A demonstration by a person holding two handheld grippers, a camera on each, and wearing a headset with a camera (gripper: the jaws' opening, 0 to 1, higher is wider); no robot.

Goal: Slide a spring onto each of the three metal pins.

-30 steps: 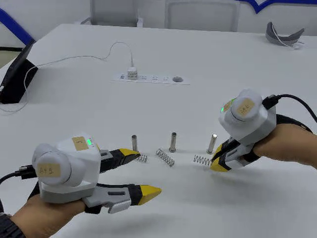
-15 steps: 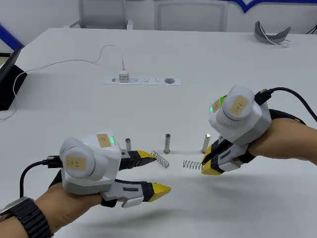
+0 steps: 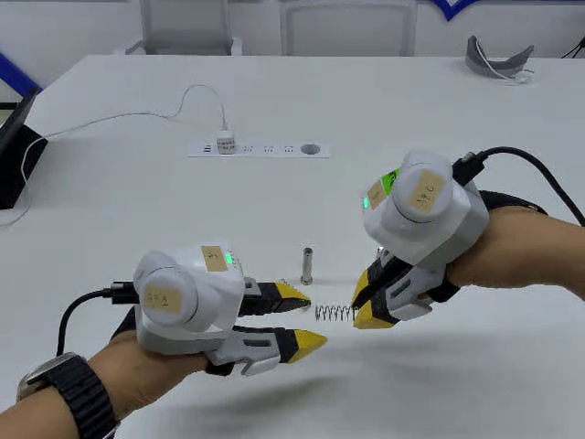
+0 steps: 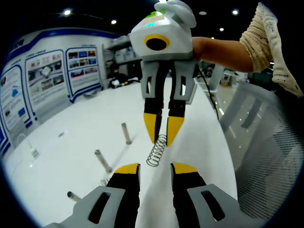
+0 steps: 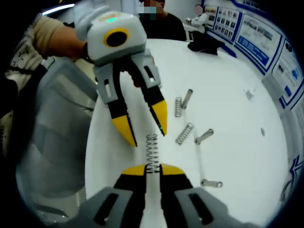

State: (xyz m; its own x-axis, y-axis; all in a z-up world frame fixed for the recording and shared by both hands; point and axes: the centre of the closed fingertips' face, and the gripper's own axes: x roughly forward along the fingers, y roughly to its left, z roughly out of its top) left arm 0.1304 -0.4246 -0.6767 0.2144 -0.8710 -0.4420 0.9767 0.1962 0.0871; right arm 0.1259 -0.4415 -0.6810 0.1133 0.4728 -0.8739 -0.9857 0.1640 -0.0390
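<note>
My right gripper (image 5: 152, 170) pinches a spring (image 5: 152, 148), its near end buried between the jaws. My left gripper (image 3: 311, 317) gapes wide, its tips just beside the spring's free end. From the head view I make out one upright pin (image 3: 306, 265); the grippers cover the others.

Right gripper (image 4: 163, 136) reaches down from the top of the frame, its yellow tips pinching the upper end of a spring (image 4: 156, 151) at centre. Left gripper (image 4: 156, 170) sits below, jaws parted. Three metal pins (image 4: 102, 160) stand lower left on the white table (image 4: 71, 142).
</note>
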